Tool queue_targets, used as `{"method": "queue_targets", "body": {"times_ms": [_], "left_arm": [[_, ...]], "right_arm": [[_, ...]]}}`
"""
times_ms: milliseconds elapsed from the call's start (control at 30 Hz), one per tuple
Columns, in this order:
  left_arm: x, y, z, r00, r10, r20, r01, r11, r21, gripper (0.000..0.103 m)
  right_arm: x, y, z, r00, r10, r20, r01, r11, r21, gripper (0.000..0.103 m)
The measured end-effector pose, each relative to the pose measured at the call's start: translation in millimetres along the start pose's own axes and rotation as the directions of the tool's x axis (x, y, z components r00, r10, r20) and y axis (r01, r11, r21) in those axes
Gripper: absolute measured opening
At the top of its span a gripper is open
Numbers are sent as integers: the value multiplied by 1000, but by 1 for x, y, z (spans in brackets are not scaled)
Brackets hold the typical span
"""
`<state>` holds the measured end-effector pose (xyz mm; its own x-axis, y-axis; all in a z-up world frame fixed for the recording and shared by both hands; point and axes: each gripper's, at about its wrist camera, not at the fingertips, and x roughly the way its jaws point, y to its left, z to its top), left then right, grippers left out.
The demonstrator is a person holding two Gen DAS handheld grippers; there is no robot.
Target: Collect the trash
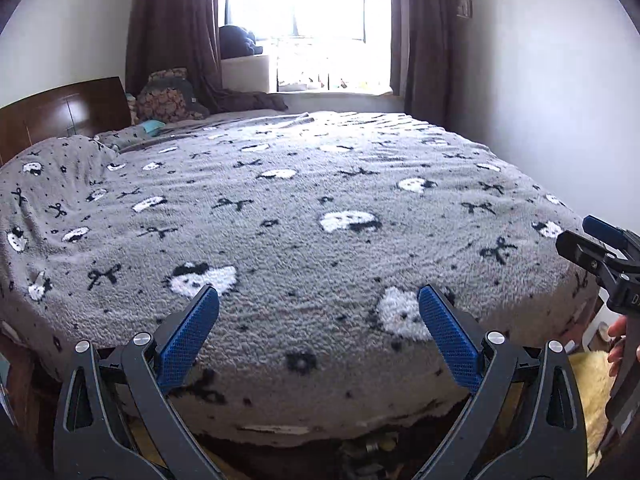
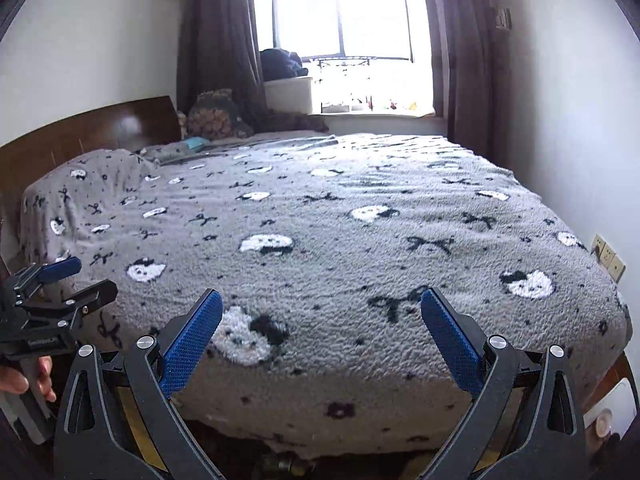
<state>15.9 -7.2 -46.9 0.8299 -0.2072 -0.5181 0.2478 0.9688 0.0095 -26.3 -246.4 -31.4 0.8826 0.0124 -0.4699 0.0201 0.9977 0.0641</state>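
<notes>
You are holding the left gripper (image 1: 319,300) and right gripper (image 2: 322,303) wide apart and empty, both facing across the grey patterned bedspread (image 1: 300,208) toward the far window (image 2: 344,40).

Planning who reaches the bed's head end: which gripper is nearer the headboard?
Left. The left gripper is on the headboard side at the bed's foot; the right gripper is beside it, farther away.

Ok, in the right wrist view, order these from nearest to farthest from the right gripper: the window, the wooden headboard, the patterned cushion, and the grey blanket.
From the right gripper:
1. Grey blanket, directly below and ahead of the open fingers.
2. Wooden headboard, along the left.
3. Patterned cushion, far left corner by the curtain.
4. Window, on the back wall.
</notes>
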Motion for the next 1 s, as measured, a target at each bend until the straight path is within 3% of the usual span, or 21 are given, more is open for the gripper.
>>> {"method": "queue_targets", "body": {"times_ms": [367, 1000], "left_arm": [[-6, 19, 27, 995, 64, 72, -58, 995, -82, 95], [-21, 27, 39, 989, 88, 120, -79, 994, -74, 95]], "right_arm": [[-7, 8, 32, 997, -29, 65, 29, 1000, 7, 100], [-7, 23, 41, 997, -31, 72, 32, 999, -13, 100]]}}
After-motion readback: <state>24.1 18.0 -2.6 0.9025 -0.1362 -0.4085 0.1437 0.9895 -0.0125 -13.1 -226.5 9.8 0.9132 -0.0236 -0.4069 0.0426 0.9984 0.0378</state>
